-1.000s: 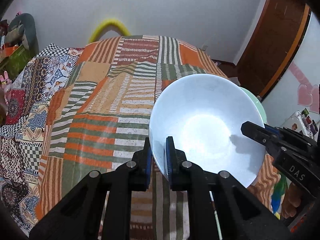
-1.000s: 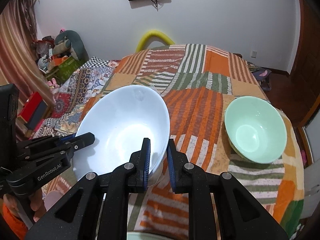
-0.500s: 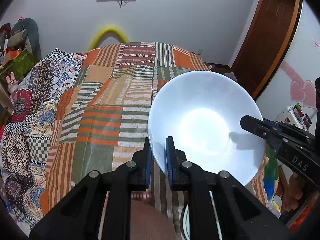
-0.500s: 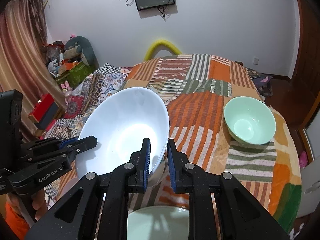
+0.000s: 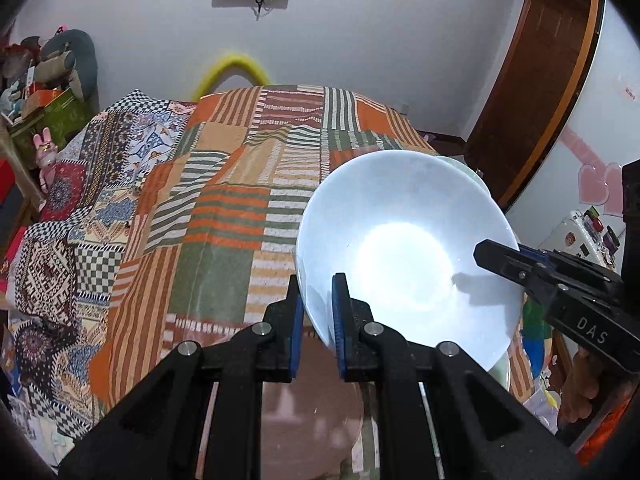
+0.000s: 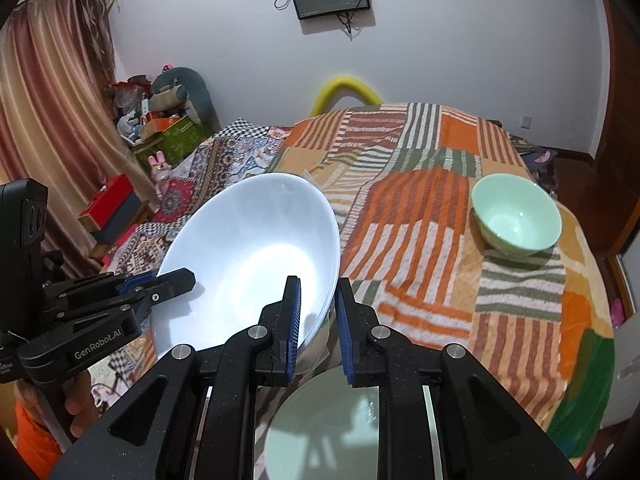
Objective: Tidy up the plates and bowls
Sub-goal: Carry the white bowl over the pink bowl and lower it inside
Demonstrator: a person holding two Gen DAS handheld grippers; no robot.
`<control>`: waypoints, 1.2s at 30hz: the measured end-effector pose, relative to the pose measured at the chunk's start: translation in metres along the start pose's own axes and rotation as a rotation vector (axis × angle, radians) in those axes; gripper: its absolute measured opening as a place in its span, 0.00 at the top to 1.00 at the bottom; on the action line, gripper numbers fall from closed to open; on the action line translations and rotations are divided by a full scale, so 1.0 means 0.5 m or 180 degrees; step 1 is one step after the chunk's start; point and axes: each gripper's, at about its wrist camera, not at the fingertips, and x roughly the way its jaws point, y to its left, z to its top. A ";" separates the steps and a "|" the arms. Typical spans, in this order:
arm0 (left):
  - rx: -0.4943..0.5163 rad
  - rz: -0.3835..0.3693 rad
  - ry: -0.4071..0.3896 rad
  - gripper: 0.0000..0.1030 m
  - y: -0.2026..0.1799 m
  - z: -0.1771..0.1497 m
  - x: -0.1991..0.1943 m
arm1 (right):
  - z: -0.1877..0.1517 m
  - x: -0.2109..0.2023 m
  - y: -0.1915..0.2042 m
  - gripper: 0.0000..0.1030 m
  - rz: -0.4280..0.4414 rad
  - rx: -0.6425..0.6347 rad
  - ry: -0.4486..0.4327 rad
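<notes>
Both grippers pinch opposite rims of the large, glossy white bowl [image 6: 248, 264], the left gripper [image 5: 316, 316] and the right gripper [image 6: 316, 320] each clamped tight (2 grips likely steady its tilt). It hangs above the striped patchwork cloth [image 6: 420, 248], well apart from the small mint-green bowl [image 6: 516, 220].

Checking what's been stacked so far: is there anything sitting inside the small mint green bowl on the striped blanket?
No, the small mint green bowl stands alone on the striped patchwork blanket with its inside bare.
</notes>
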 end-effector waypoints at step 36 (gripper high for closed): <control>-0.0454 0.0314 0.0311 0.88 0.129 -0.176 0.005 | -0.144 0.079 0.131 0.82 0.0223 -0.0155 0.0598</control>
